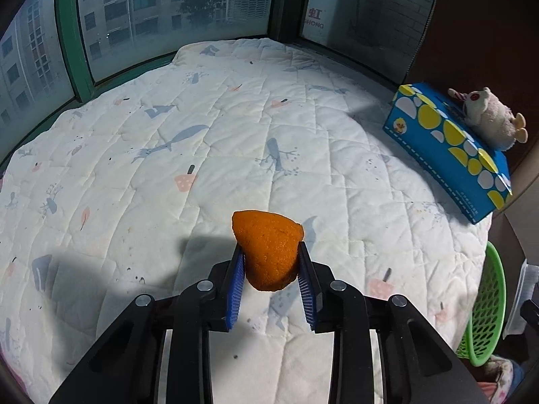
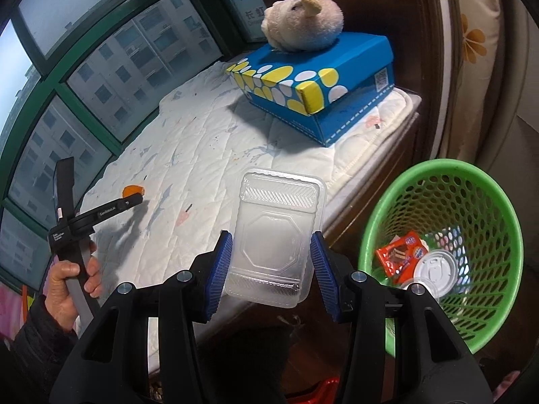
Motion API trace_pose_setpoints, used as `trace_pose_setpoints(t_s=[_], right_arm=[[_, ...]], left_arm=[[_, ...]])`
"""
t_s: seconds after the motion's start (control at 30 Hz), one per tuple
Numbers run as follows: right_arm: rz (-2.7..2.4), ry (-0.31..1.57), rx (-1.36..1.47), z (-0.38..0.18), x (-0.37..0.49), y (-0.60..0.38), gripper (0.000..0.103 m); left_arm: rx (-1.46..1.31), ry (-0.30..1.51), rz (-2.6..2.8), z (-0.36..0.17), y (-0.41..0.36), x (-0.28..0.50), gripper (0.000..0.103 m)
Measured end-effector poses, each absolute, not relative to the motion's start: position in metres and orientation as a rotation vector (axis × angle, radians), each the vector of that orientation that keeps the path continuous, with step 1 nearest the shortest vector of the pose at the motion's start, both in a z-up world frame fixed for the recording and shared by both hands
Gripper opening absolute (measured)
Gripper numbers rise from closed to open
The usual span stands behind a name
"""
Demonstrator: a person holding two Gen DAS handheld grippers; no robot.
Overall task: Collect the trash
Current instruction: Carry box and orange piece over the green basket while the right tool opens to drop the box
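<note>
Two grippers each carry a piece of trash over a quilted white bed pad [image 1: 235,128] beside a green-framed window. In the left wrist view the left gripper [image 1: 269,269] has its blue pads pressed on the lower flanks of an orange peel [image 1: 267,249], which juts forward past the fingertips and hangs above the pad with its shadow to the left below it. From the right wrist view, that same gripper shows at the far left, gripped by a hand [image 2: 72,279] in a dark sleeve, the peel at its tip. At the centre, the right gripper [image 2: 271,252] clamps a clear plastic clamshell box [image 2: 278,232] by its two long sides; the box sits upright between the pads, over the pad's near edge. Behind it a blue dotted box [image 2: 323,77] bears a plush toy [image 2: 303,20]. To the right, off the bed and lower, stands a green mesh basket [image 2: 380,208] holding a red wrapper [image 2: 401,252] and a white lid [image 2: 436,266].
</note>
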State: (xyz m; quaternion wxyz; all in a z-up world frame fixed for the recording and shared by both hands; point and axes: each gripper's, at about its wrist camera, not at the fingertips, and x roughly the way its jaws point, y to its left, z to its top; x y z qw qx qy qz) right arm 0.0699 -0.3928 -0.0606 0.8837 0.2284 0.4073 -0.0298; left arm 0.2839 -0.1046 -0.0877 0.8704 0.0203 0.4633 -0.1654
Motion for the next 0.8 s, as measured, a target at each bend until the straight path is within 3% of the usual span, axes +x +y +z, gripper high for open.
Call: trace_pose_setpoints(t_s=[0.8], right_arm=[[-0.239, 0.861, 0.432, -0.080, -0.008, -0.453, 0.049]], left_arm=[[0.096, 0.908, -0.616, -0.043, -0.208, 0.160, 0.028]])
